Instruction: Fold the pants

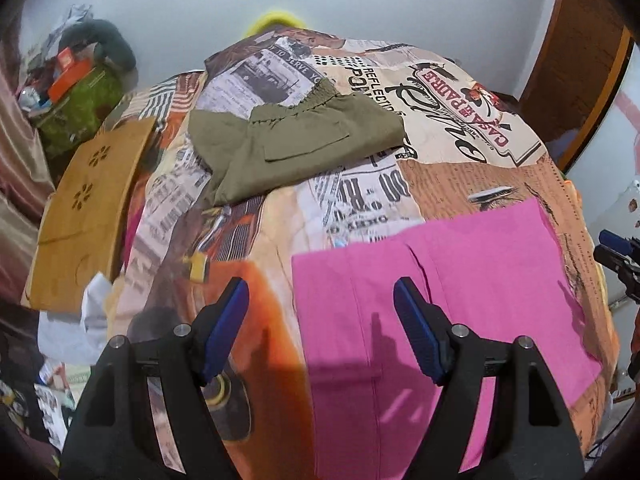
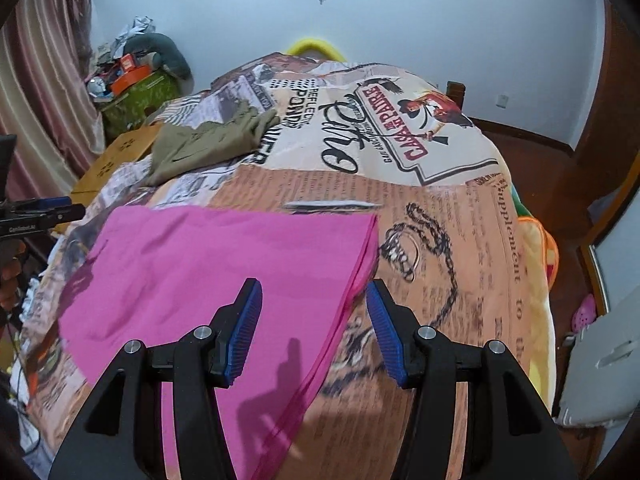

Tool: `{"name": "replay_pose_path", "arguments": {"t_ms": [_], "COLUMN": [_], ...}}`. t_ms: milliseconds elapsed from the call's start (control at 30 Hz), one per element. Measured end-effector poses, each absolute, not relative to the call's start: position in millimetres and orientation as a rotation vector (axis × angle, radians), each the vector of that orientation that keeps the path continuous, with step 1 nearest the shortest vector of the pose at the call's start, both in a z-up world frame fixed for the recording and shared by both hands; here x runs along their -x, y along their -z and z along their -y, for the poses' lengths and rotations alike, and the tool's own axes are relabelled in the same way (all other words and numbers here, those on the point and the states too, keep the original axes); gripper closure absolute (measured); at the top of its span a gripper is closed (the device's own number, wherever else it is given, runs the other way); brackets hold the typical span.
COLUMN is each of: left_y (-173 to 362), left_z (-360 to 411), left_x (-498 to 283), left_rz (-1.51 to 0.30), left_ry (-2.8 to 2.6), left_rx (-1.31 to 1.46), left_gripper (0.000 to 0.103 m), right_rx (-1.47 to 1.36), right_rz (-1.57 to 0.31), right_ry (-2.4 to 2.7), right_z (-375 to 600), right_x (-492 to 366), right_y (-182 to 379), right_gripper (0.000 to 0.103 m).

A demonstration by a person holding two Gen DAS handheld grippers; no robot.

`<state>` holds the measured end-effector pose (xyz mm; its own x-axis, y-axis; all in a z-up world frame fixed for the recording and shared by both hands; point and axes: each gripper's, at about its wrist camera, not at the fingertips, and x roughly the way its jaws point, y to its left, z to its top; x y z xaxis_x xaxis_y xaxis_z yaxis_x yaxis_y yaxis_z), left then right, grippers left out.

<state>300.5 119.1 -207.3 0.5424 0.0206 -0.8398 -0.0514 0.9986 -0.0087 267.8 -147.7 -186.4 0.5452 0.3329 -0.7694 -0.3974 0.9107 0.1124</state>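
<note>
Mid-fold by the looks of it: pink pants flat on the near bed, olive pair already folded far left. Left gripper wide, right gripper half open, both empty. Next: grab an edge, fold again.

A: How does the left gripper stand?
B: Jaws wide apart, nothing between the blue pads, tilted downward.
A: And the right gripper?
B: Also parted, narrower, empty, angled down.
A: Any hand visible?
B: Possibly fingers at the right view's left edge; too dim to be sure.
</note>
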Motion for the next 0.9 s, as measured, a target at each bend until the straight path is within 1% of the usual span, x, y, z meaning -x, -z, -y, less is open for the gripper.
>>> {"name": "replay_pose_path", "arguments": {"t_ms": [200,367,567,633,667,767,800,900], "left_y": [222,245,274,282,286,287,286,285], "left_z": [-123,-130,-143,-141,-138,-137,-137,-135], "left_x": [-329,-346,-349,-347,-346,-343,-343,-344], "left_rz": [-1.014,-1.057,-1.11,-1.129,-1.133,-1.122,-1.122,-1.127], "left_ry": [-0.033,-0.032,-0.023,-0.008,0.0,0.016,0.028,0.031], "left_rx": [0.043,0.076,0.201,0.212,0.203,0.196,0.201,0.196], "left_gripper": [0.028,0.028,0.029,0.036,0.037,0.043,0.049,0.051], "right_rx": [0.067,0.065,0.052,0.051,0.051,0.052,0.047,0.025], "right_rz": [-0.92,-0.946,-0.971,-0.978,-0.982,-0.991,-0.992,-0.998], "right_ry": [-0.43,-0.41,-0.387,-0.381,-0.38,-0.375,-0.375,-0.379], "right_z": [146,146,150,151,150,150,151,153], "right_x": [-298,-322,-344,-349,-353,-359,-360,-365], "right_y": [205,226,242,247,249,255,257,259], "right_gripper": [0.053,0.053,0.053,0.053,0.053,0.053,0.053,0.053]}}
